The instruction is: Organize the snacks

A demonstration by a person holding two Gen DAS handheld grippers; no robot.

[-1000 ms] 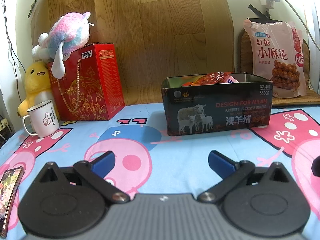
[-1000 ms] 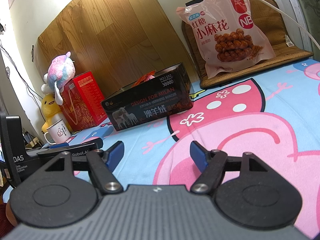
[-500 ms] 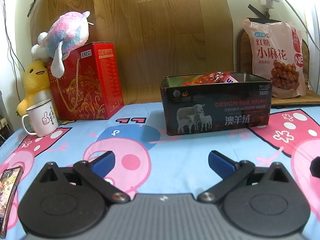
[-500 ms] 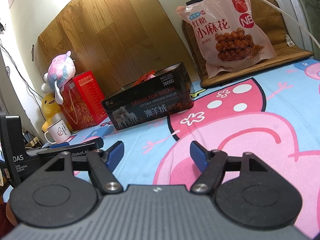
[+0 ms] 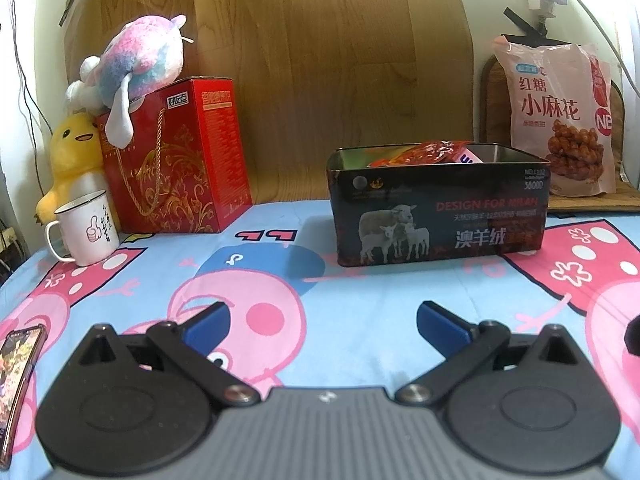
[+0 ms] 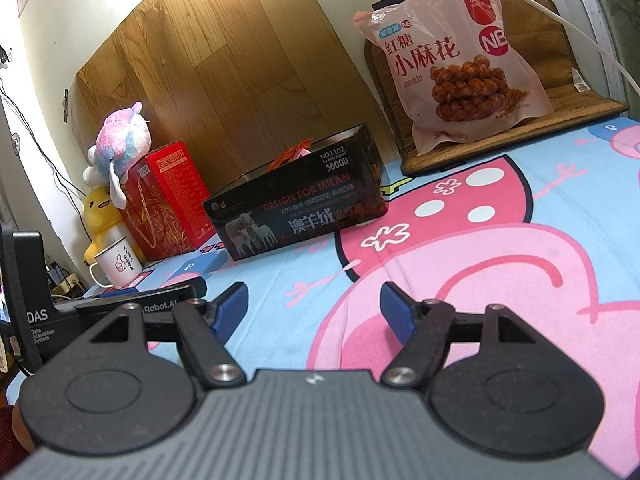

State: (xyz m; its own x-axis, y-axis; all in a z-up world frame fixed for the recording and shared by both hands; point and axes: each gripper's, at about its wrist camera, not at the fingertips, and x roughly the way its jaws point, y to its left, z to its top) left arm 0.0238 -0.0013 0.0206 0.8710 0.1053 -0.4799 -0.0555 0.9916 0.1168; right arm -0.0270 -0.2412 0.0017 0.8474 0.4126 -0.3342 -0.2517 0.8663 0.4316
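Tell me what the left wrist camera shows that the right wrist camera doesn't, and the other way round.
Only the left wrist view shows the phone lying at the left edge of the sheet. Only the right wrist view shows the left gripper's black body from the side. Both show the dark tin with red snack packets inside, the big pink snack bag, the red gift box, the white mug, the plush toys, and their own open, empty gripper: left gripper, right gripper.

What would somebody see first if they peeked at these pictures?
Probably the big pink snack bag leaning upright at the back right. Then the dark tin in the middle of the cartoon sheet, with red packets poking out. At the left, a pastel plush sits on a red box.
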